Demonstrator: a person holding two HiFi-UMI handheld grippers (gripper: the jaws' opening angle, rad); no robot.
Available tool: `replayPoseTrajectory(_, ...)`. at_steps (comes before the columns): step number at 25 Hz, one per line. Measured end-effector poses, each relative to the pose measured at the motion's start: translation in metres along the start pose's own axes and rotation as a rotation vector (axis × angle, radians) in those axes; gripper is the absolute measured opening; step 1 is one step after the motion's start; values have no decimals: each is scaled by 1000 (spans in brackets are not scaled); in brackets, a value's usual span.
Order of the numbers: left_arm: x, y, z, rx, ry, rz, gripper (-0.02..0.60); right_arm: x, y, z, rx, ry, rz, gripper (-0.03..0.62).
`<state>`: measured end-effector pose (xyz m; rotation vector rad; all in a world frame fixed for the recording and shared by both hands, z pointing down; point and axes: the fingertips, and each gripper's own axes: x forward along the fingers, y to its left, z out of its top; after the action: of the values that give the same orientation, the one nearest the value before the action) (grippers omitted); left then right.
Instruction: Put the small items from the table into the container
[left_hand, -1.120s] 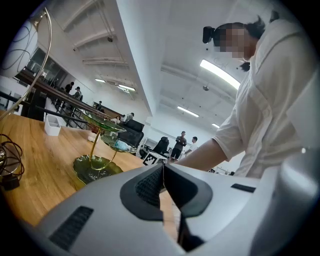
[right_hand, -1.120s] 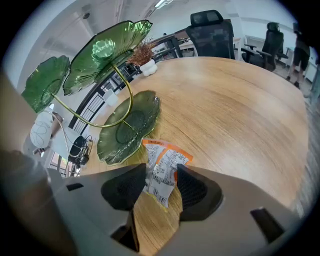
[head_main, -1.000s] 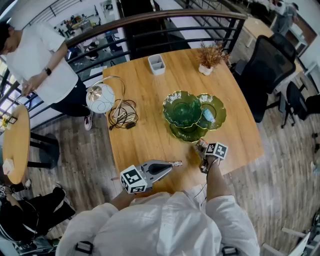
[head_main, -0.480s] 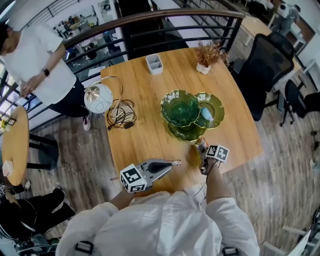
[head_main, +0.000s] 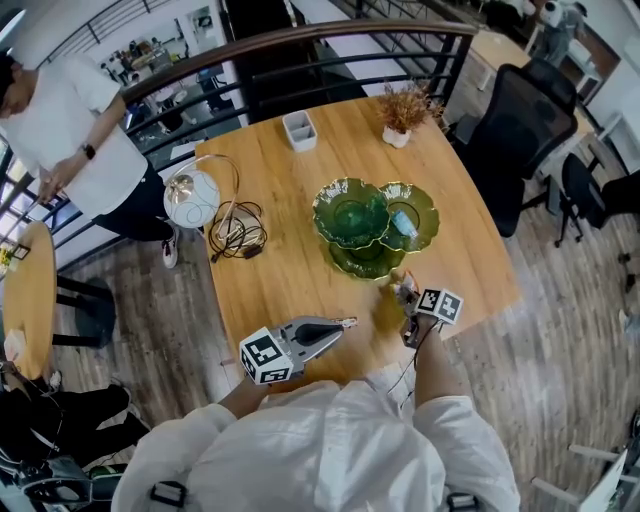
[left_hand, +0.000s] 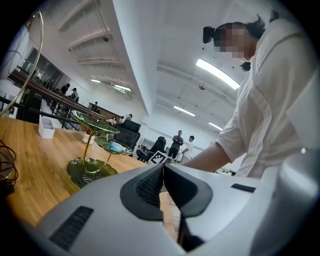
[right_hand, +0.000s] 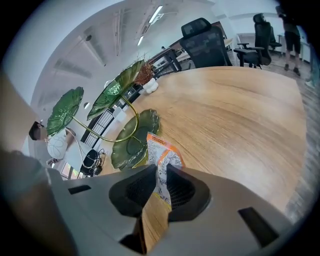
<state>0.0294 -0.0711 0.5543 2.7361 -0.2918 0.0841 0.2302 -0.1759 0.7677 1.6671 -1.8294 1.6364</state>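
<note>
Right gripper view shows the right gripper (right_hand: 161, 174) with its jaws nearly together, pinching the lower part of a small sachet (right_hand: 163, 150). The sachet stands up out of the pads, just short of the lowest leaf of the green three-tier leaf dish (right_hand: 131, 140). To finish the step well, the squeeze should hold firm while the sachet is carried over a leaf's rim, clear of the gold stems. It is best let go low, since so light a packet would probably slide off a shallow leaf. The sachet is thin and flat, white with an orange border and fine print, and slightly bent. The left gripper (left_hand: 163, 172) is closed on nothing and held level above the wooden table (head_main: 290, 270), well apart from the dish.
</note>
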Motion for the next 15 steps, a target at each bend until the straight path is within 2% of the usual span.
replayPoseTrajectory(15, 4, -20, -2, 27, 21, -36, 8, -38, 22, 25, 14, -126, 98, 66)
